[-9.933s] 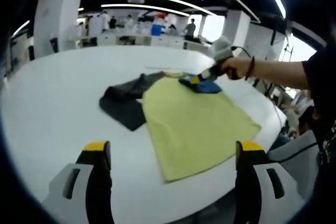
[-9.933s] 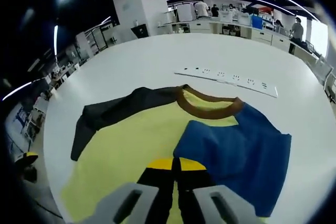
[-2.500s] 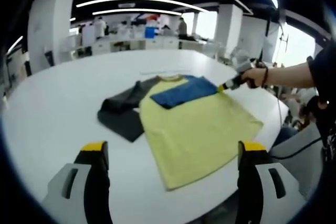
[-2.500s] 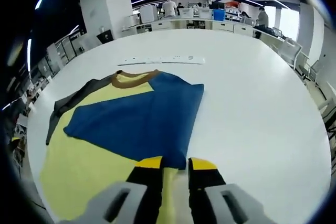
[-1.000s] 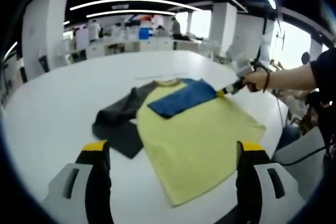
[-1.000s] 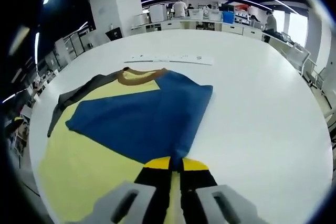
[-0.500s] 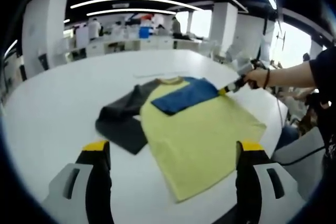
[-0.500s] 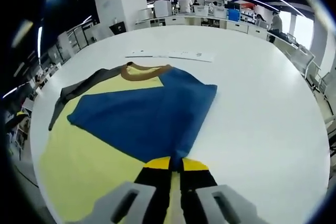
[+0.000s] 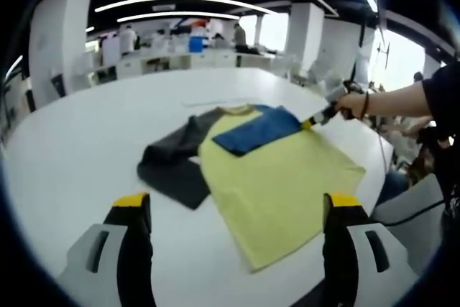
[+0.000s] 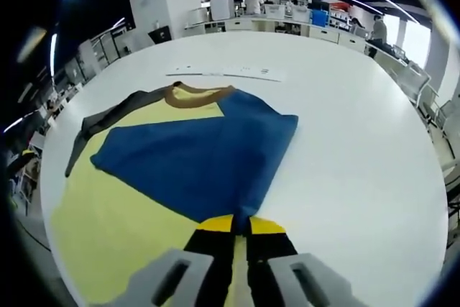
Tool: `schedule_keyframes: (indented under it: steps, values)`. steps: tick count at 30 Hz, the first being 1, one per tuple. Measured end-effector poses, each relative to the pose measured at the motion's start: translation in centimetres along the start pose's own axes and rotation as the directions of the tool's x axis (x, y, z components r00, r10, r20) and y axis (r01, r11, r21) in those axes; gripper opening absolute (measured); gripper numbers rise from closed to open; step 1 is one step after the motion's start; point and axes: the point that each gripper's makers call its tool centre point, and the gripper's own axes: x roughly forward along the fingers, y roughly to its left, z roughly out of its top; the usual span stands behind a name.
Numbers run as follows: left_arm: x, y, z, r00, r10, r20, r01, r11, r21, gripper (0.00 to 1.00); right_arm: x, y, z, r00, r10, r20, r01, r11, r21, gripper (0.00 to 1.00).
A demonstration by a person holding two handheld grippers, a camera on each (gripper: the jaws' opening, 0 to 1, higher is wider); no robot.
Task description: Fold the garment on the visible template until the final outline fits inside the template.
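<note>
Right gripper view: right gripper (image 10: 240,225) jaws, apart moments ago, now pinch the garment (image 10: 144,177)'s blue sleeve (image 10: 205,159) hem at six o'clock on the surface (image 10: 359,141); refolding looks likely. Left gripper (image 9: 237,203) jaws spread.

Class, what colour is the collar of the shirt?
Brown; the collar shows best in the right gripper view.

Left gripper (image 9: 233,213) gapes wide; right gripper (image 10: 241,225) is pinched closed.
</note>
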Motion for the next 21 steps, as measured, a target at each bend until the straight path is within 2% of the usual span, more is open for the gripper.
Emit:
schedule_keyframes:
  steps: [5, 21]
  values:
    - [-0.1, 0.0, 0.0, 1.0, 0.002, 0.0, -0.002, 1.0, -0.001, 0.96, -0.1, 0.0, -0.1, 1.0, -0.001, -0.006, 0.001, 1.0, -0.002, 0.01]
    - [0.0, 0.0, -0.2, 1.0, 0.0, 0.002, 0.0, 1.0, -0.016, 0.95, -0.3, -2.0, -0.3, 0.999, -0.036, -0.012, 0.036, 0.999, -0.021, 0.01]
